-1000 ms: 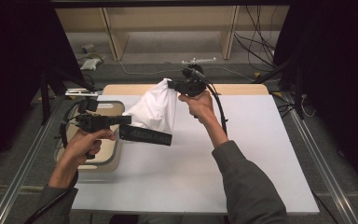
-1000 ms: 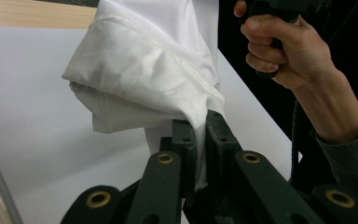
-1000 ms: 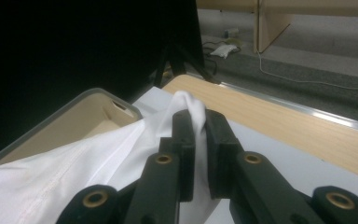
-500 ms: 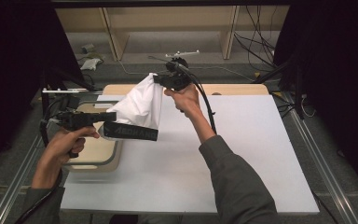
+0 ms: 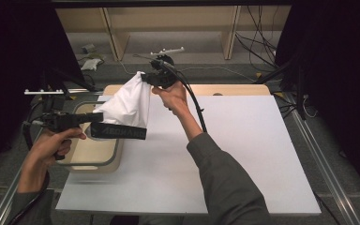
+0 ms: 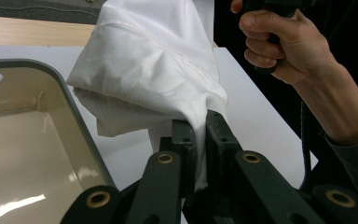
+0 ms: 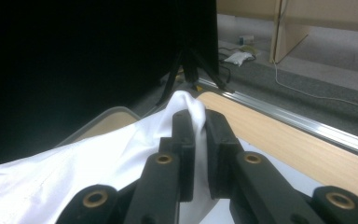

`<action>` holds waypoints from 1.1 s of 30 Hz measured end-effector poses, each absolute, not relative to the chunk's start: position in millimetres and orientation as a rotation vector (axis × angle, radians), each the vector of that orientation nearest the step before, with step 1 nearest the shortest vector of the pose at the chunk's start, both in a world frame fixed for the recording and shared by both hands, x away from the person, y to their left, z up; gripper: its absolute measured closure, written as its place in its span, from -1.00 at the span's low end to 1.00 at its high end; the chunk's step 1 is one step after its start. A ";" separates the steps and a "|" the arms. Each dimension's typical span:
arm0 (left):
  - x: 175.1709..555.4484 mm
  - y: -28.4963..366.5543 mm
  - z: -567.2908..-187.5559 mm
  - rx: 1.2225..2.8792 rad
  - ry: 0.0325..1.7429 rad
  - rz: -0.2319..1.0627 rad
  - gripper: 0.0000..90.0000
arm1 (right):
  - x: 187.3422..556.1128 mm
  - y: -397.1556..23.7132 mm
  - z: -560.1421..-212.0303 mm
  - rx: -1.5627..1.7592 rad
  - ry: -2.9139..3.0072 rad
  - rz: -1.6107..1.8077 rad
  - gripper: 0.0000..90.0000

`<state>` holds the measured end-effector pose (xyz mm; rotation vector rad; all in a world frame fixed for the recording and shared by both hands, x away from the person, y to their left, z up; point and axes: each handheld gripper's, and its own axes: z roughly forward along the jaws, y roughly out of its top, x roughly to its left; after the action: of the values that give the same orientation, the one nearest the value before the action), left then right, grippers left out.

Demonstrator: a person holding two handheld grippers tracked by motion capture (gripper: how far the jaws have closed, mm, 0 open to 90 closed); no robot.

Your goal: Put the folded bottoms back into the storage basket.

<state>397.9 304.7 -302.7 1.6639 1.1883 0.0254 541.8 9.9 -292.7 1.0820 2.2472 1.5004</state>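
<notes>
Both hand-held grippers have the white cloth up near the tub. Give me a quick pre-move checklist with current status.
1. Left hand-held gripper clamped on white cloth: ok.
2. Right hand-held gripper clamped on cloth's upper corner: ok.
3. Cloth lifted off white table: ok.
4. Beige tub free of items where visible: ok.
5. Black strap clear of tub rim: cannot tell.
6. Right gripper's cable clear of cloth: ok.

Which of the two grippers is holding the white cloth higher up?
The right gripper: it pinches the white cloth at its raised top corner, while the left gripper clamps its lower edge.
</notes>
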 end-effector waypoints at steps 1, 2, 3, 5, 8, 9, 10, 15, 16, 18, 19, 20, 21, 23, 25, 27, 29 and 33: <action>397.0 306.6 -301.9 1.663 1.188 0.027 0.86 | 541.9 11.8 -291.9 1.078 2.250 1.496 0.87; 396.4 308.8 -300.9 1.665 1.187 0.034 0.86 | 542.2 14.6 -291.0 1.074 2.250 1.497 0.87; 395.5 310.8 -299.9 1.661 1.190 0.039 0.86 | 542.3 17.4 -290.0 1.073 2.253 1.496 0.87; 393.9 315.0 -298.4 1.657 1.192 0.044 0.86 | 542.3 23.6 -287.8 1.067 2.252 1.500 0.87; 392.0 322.7 -297.6 1.647 1.203 0.057 0.86 | 542.5 33.6 -284.6 1.056 2.255 1.497 0.87; 391.5 325.5 -297.7 1.646 1.203 0.054 0.86 | 542.5 36.8 -283.8 1.052 2.257 1.496 0.87; 390.9 328.4 -297.7 1.642 1.206 0.053 0.86 | 542.5 40.1 -283.1 1.048 2.258 1.496 0.87; 386.5 340.8 -294.2 1.634 1.208 0.064 0.86 | 542.0 57.3 -280.4 1.033 2.266 1.502 0.87; 385.3 342.9 -293.8 1.632 1.210 0.067 0.86 | 542.0 60.7 -279.6 1.029 2.271 1.499 0.87; 383.8 347.8 -293.3 1.628 1.214 0.065 0.86 | 541.7 67.5 -278.6 1.022 2.272 1.502 0.87; 383.4 350.1 -293.5 1.626 1.217 0.070 0.86 | 541.4 70.7 -278.2 1.019 2.274 1.499 0.87; 383.0 352.1 -293.7 1.628 1.224 0.072 0.86 | 541.0 73.8 -277.9 1.015 2.277 1.496 0.87; 382.4 353.6 -294.0 1.638 1.231 0.080 0.86 | 540.8 76.7 -277.8 1.012 2.278 1.496 0.87; 381.2 355.4 -294.2 1.652 1.241 0.093 0.86 | 540.3 82.5 -278.1 1.011 2.280 1.499 0.87; 380.5 357.8 -294.2 1.649 1.246 0.093 0.86 | 539.7 88.4 -279.4 1.007 2.283 1.494 0.87; 379.7 360.1 -294.6 1.655 1.261 0.102 0.86 | 539.5 94.0 -280.1 1.003 2.289 1.488 0.87; 379.0 363.0 -295.0 1.660 1.268 0.105 0.86 | 538.6 98.8 -280.7 1.002 2.293 1.490 0.87; 377.6 367.6 -295.2 1.662 1.280 0.113 0.86 | 536.9 106.3 -281.8 0.992 2.297 1.492 0.87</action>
<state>377.6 367.6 -295.2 1.6615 1.2803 0.1129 536.9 106.3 -281.8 0.9919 2.2971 1.4917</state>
